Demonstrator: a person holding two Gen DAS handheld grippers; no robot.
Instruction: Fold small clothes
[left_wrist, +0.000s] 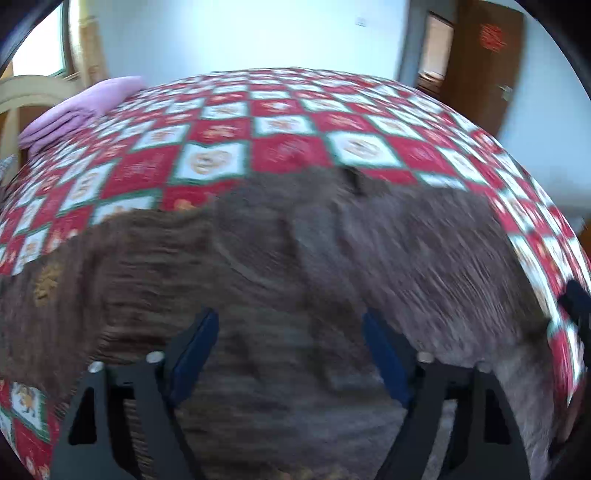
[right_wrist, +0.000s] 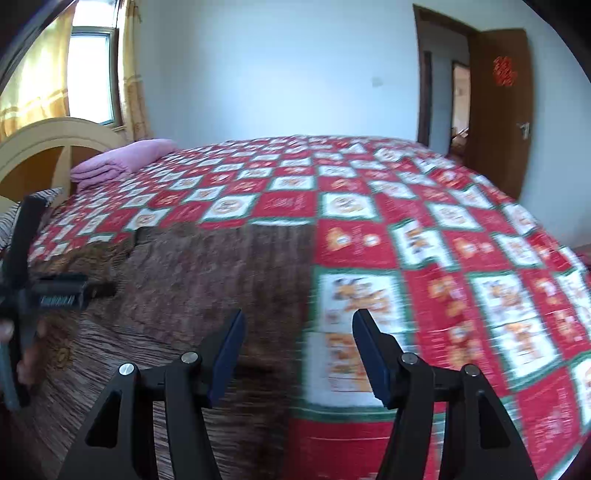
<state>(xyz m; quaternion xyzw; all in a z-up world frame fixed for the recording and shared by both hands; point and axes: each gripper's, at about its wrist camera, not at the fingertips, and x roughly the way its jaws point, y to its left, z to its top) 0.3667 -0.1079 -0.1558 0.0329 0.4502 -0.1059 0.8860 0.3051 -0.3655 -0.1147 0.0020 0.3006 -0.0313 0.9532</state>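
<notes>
A brown fuzzy garment (left_wrist: 258, 266) lies spread flat on the red and white patterned bedspread (left_wrist: 280, 122). My left gripper (left_wrist: 290, 321) is open and empty just above the garment's middle. In the right wrist view the garment (right_wrist: 207, 277) fills the lower left. My right gripper (right_wrist: 297, 321) is open and empty over the garment's right edge, where it meets the bedspread (right_wrist: 443, 240). The left gripper's body (right_wrist: 33, 288) shows at the far left of the right wrist view, held in a hand. A dark part of the right gripper (left_wrist: 578, 310) shows at the left wrist view's right edge.
A folded pink blanket (right_wrist: 118, 160) lies at the bed's far left corner by a cream headboard (right_wrist: 48, 144). A window with yellow curtains (right_wrist: 88, 70) is behind it. An open brown door (right_wrist: 498, 110) stands at the far right.
</notes>
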